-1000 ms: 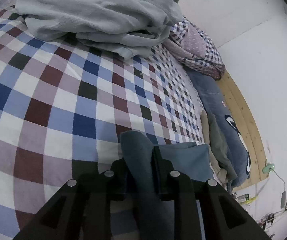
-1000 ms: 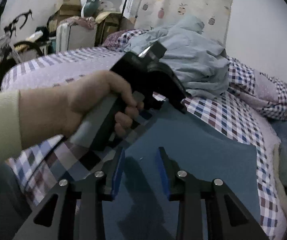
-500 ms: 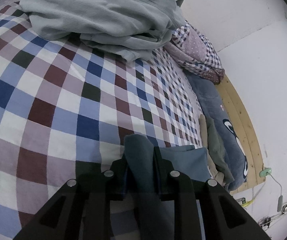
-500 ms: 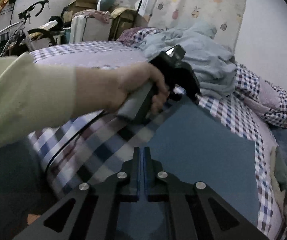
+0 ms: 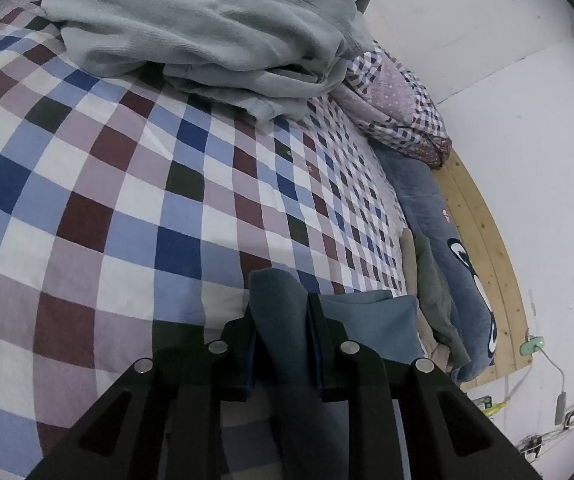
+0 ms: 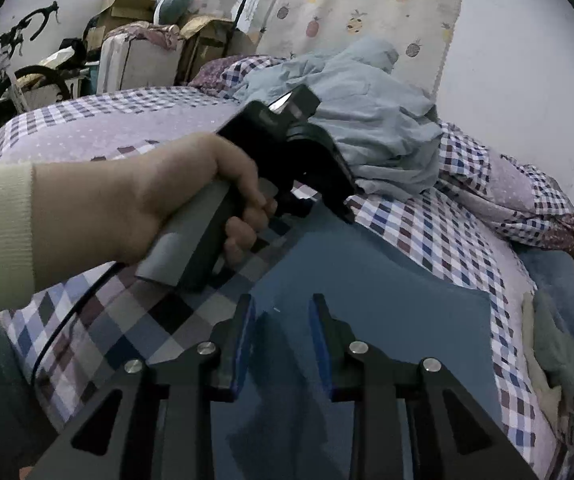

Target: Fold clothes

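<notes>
Right wrist view: your right gripper (image 6: 281, 340) fingers gape empty above the blue garment (image 6: 371, 300), flat on the checkered bed (image 6: 427, 236), long axis toward the headboard. Your left gripper (image 5: 281, 336) pinches its bunched corner.

Both views are lit softly and rather dimly, with a cool, bluish cast; no light source can be made out. The white wall (image 5: 507, 128) is rendered brightest, without glare. Faint, diffuse shadows are cast beneath the grey clothes pile (image 5: 207, 28) on the checked bedsheet (image 5: 107, 200). Strong fisheye bending is seen toward the edges, where the wooden bed frame (image 5: 483, 240) is curved, and the corners are cut off by black vignetting. The hand (image 6: 147, 200) near the lens is slightly softened, and the clutter far behind it is shown without fine detail.
</notes>
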### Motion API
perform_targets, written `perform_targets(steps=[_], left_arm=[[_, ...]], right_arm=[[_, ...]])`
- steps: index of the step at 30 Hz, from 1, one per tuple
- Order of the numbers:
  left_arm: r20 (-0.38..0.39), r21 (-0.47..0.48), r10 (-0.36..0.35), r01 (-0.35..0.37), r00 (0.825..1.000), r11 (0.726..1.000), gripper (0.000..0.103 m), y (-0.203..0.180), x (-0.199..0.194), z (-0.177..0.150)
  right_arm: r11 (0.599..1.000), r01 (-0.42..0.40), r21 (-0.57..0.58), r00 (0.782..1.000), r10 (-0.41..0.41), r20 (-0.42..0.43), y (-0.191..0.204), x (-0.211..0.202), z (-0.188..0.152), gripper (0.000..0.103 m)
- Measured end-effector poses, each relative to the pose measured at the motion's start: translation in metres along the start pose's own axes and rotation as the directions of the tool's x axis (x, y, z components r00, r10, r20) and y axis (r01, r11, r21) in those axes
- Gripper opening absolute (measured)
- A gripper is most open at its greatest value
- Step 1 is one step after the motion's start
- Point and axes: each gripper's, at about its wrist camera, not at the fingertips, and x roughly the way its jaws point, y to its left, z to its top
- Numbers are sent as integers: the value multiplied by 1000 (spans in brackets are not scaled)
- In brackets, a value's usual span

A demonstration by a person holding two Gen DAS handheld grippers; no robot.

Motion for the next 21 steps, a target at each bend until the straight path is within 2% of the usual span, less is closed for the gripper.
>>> perform_targets(steps=[1,4,7,11,14,17,21], left_arm=[[0,0,-1,1,1000,1000,20,0,0,0],[0,-3,-5,5,1000,1000,20,1,1,1],[1,-7,-8,8,1000,1000,20,1,1,1],[2,-9,-9,9,1000,1000,20,3,1,1],[2,-10,-11,11,1000,1000,20,3,0,1],[3,-12,-13,13,1000,1000,20,4,0,1],[4,-12,-10,10,1000,1000,20,3,0,0]], right_arm=[[1000,-1,-6,1000,1,-3,1,4,1,27],[1000,6,-25,1000,-6,0,4,9,1,3],[999,8,-32,1000,-8,16,7,2,0,0],[998,-29,-53,999,30,16,17,-14,-2,0],[992,-90,-84,996,90,-4,33,-32,-11,0],[975,-180,-132,983,173,-59,50,-49,-27,0],[982,-161,-100,985,154,-75,37,-56,-32,0]])
